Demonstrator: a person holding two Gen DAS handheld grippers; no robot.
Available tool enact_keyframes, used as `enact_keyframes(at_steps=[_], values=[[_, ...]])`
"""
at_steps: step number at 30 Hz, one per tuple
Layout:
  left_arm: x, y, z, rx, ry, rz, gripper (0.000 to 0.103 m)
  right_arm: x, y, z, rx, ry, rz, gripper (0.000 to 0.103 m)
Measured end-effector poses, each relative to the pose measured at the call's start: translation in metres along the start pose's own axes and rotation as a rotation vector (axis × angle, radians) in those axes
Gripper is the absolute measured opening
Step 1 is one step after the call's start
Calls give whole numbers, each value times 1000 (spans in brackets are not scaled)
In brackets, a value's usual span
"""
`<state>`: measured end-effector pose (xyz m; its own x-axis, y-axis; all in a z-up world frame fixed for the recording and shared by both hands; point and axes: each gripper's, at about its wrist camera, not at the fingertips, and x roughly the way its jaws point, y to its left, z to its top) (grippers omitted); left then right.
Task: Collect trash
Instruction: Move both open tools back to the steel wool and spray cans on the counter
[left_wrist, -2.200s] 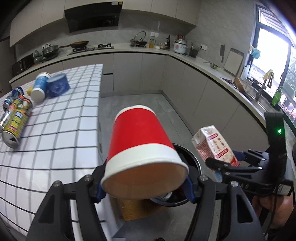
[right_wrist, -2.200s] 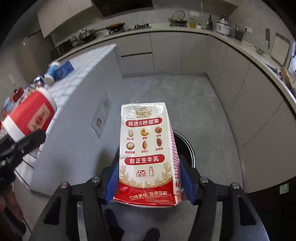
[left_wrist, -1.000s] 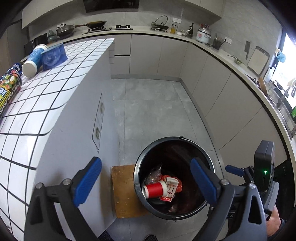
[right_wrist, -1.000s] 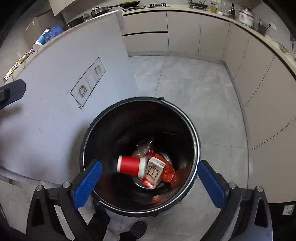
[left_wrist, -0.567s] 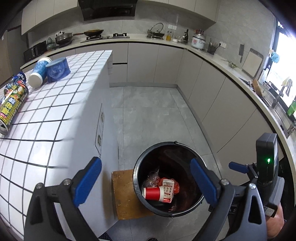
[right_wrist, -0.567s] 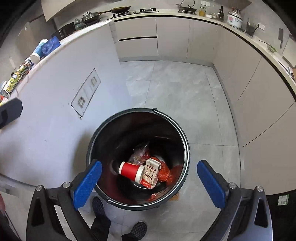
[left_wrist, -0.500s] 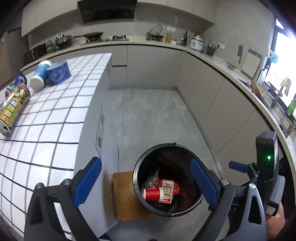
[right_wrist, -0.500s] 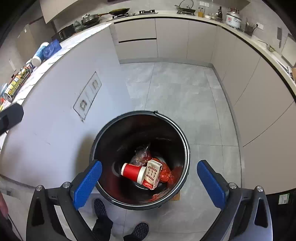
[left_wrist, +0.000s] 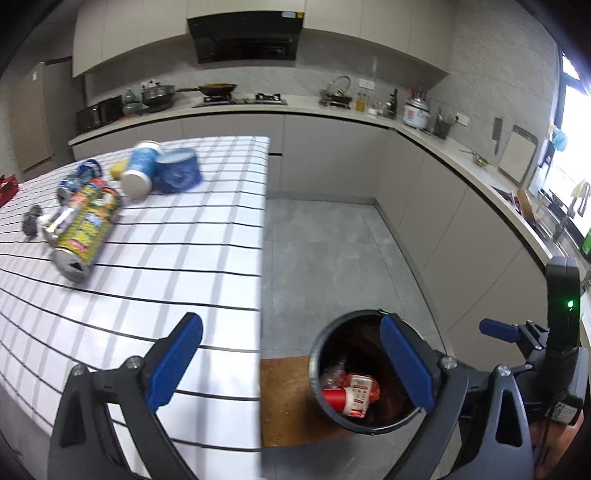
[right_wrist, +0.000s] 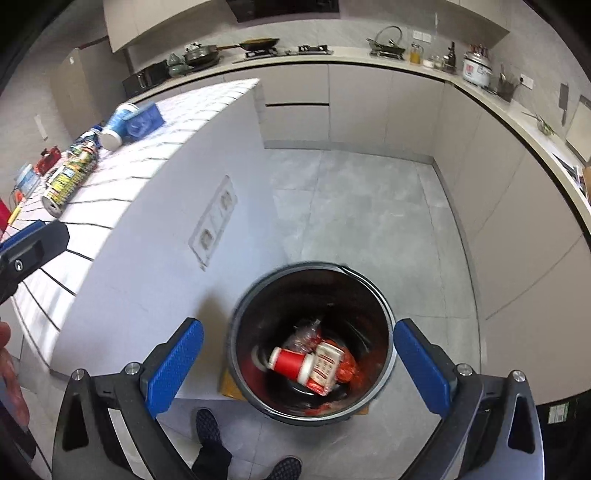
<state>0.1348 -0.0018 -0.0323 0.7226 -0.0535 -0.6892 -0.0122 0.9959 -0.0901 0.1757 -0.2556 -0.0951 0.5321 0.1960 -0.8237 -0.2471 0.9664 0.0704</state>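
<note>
My blue finger pads (right_wrist: 173, 365) look like textured rubber on matt black plastic arms. The bin (right_wrist: 386, 354) below them has a dark, glossy wall with a metal-looking rim, holding a red paper cup (right_wrist: 291, 363) and a printed carton (right_wrist: 327, 363). The checked tabletop (left_wrist: 177, 254) shines smooth; a printed metal can (left_wrist: 83, 230) lies on it. The floor (right_wrist: 351, 206) is matt grey tile.
</note>
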Motion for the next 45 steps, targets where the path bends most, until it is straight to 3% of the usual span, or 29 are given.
enact_keyframes(at_steps=[17,27,31,38,45], values=[[-45,164,5,-129,-73,168,98,-3,152,61,-134,-56,104,103],[-40,258,6,-179,-72,218,98,11,228,98,-131,-84,137,102],[-32,289,11,-182,-69,217,97,23,258,113,-126,-81,158,83],[-9,349,25,-187,-52,219,93,48,311,143,-109,-84,181,78],[10,387,35,-189,-29,204,93,70,348,164,-77,-76,187,66]])
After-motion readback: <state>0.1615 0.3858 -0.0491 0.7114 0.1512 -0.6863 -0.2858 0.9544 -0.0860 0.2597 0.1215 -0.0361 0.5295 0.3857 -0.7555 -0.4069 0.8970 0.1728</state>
